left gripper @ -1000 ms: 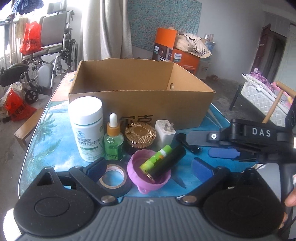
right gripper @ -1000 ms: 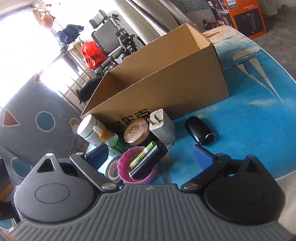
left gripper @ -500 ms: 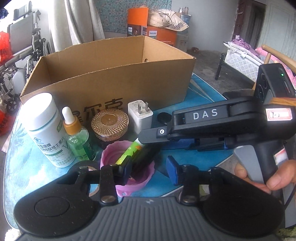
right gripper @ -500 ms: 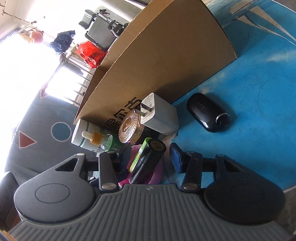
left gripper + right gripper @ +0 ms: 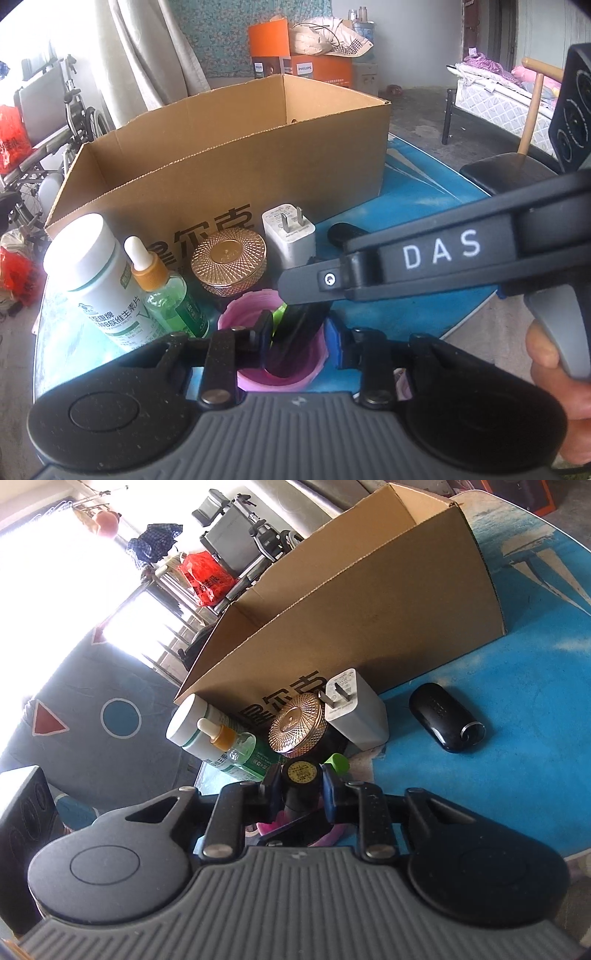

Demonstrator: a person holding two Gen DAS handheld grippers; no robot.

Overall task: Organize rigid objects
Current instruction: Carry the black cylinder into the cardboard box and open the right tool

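A pink cup (image 5: 280, 373) stands on the blue table and holds a black cylinder (image 5: 299, 328) and a green tube (image 5: 337, 763). My left gripper (image 5: 301, 334) is narrowed around the cup, one finger inside the rim and one outside at the right. My right gripper (image 5: 300, 788) is shut on the black cylinder (image 5: 301, 773) near its top. The right gripper's arm (image 5: 424, 266) crosses the left wrist view. An open cardboard box (image 5: 229, 162) stands behind.
In front of the box stand a white pill bottle (image 5: 98, 280), a green dropper bottle (image 5: 166, 295), a gold-lidded jar (image 5: 229, 262) and a white charger (image 5: 290, 236). A black case (image 5: 447, 716) lies to the right. A wheelchair (image 5: 48, 110) is beyond the table.
Both grippers have closed in from wide open. The right one has moved onto the black cylinder and shut on it. The left one has narrowed around the pink cup's rim.
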